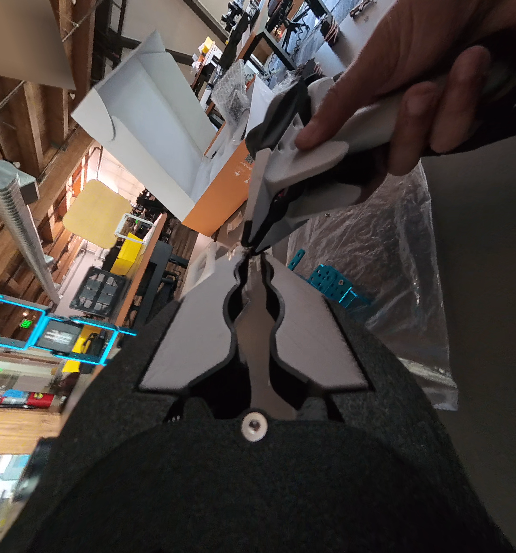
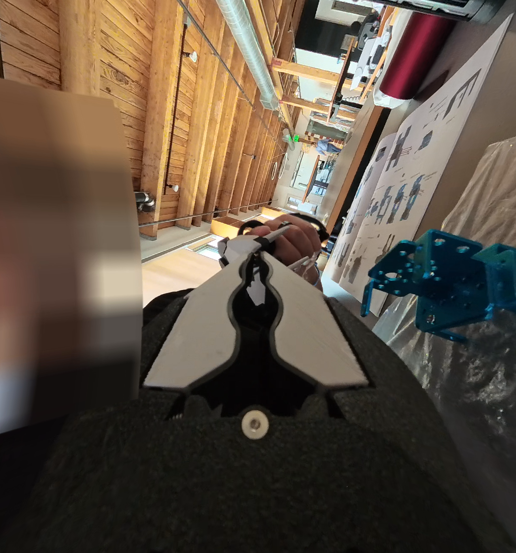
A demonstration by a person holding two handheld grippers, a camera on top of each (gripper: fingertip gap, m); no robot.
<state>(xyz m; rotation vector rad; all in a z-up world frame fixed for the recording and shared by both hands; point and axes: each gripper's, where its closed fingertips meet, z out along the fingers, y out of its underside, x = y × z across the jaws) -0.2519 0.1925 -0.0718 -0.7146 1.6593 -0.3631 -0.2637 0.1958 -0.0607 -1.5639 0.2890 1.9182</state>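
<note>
My left gripper (image 1: 252,258) and right gripper (image 1: 252,247) meet tip to tip in the air. Both are shut on a small clear plastic packet (image 1: 242,252) pinched between them. A hand (image 1: 415,74) holds the right gripper, which comes in from the upper right. In the right wrist view my right gripper (image 2: 258,254) is shut at its tips against the left gripper (image 2: 258,243). A hand (image 2: 292,239) holds the left gripper there, and the packet (image 2: 306,265) trails beside it. What the packet contains is too small to tell.
Blue perforated metal brackets (image 1: 334,284) (image 2: 448,284) lie on a large clear plastic bag (image 1: 385,254) (image 2: 475,374) on the grey table. An illustrated instruction sheet (image 2: 400,194) lies beyond. An orange box (image 1: 220,185) with an open white lid (image 1: 149,113) stands farther off. A blue metal frame (image 1: 56,338) is at left.
</note>
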